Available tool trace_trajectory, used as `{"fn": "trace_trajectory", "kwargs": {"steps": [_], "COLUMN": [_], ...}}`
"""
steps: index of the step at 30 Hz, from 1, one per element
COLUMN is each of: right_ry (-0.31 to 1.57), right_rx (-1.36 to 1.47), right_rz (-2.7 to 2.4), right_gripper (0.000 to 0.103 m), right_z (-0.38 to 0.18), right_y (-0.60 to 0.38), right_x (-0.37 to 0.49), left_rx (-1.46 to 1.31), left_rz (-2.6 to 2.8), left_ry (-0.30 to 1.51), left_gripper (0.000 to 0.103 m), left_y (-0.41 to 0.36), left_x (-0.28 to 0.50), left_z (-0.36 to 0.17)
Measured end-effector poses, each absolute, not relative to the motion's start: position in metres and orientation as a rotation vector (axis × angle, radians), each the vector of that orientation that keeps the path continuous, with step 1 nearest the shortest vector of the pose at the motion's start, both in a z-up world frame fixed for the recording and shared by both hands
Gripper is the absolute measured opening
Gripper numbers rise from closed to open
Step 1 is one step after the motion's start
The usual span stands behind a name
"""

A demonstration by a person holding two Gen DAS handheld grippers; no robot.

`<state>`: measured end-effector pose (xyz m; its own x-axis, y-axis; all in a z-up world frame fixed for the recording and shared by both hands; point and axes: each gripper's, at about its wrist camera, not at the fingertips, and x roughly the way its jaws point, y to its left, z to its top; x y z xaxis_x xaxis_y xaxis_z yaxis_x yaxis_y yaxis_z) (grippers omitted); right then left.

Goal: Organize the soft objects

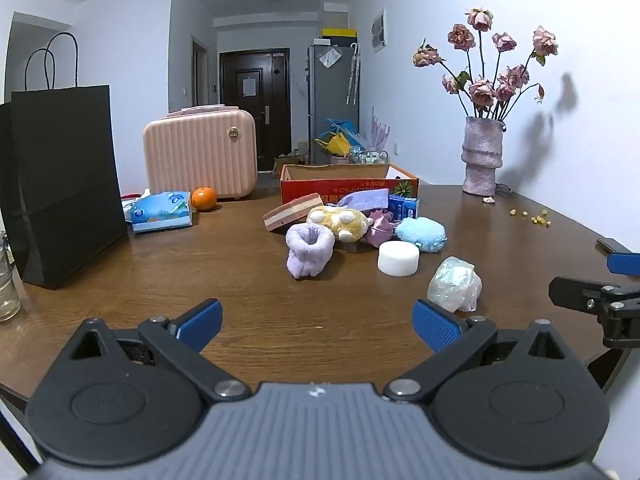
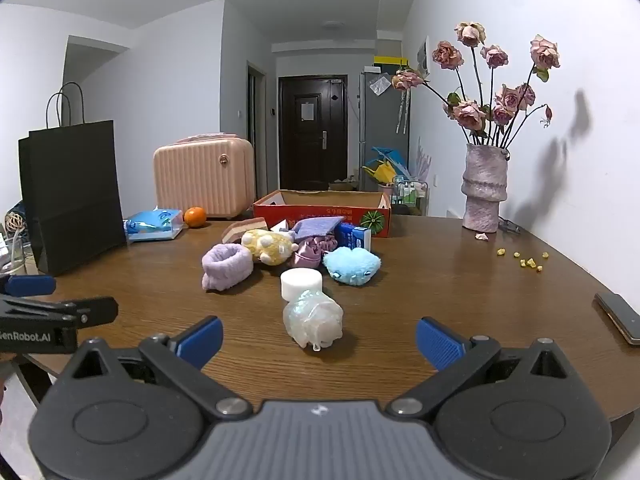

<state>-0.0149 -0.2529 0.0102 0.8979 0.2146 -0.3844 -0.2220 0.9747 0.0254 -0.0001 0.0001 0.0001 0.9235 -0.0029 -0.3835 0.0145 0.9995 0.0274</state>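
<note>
- Left gripper [image 1: 318,326]: jaws fully apart, empty, above the brown wooden table [image 1: 200,280].
- Right gripper [image 2: 319,340]: jaws fully apart, empty.
- Pile of soft plush objects [image 2: 288,256]: mid-table, before the red cardboard box [image 2: 320,210].

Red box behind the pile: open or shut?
Open. The red box has no lid across its top, and its brown inner wall shows in both views. Whether anything lies inside, cannot tell.

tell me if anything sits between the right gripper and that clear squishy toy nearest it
Nothing visible does. The right gripper is open, and the clear squishy toy lies on bare table just ahead of its fingertips. The white foam cylinder sits behind the toy, on the far side, so it does not block the approach.
</note>
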Motion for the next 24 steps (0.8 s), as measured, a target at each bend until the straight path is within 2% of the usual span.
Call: {"fn": "trace_trajectory", "kwargs": {"steps": [24], "right_ry": [0.372], "right_rx": [-0.026], "right_rz": [0.22], "right_gripper": [0.103], "right_z": [0.0125], "right_y": [-0.252], "right_x": [-0.0187], "left_rx": [0.022], "left_rz": [-0.017], "left_ry": [0.398], "left_gripper": [0.103], "left_y": [-0.0048], "left_x": [-0.0004], "left_z": [0.0048]}}
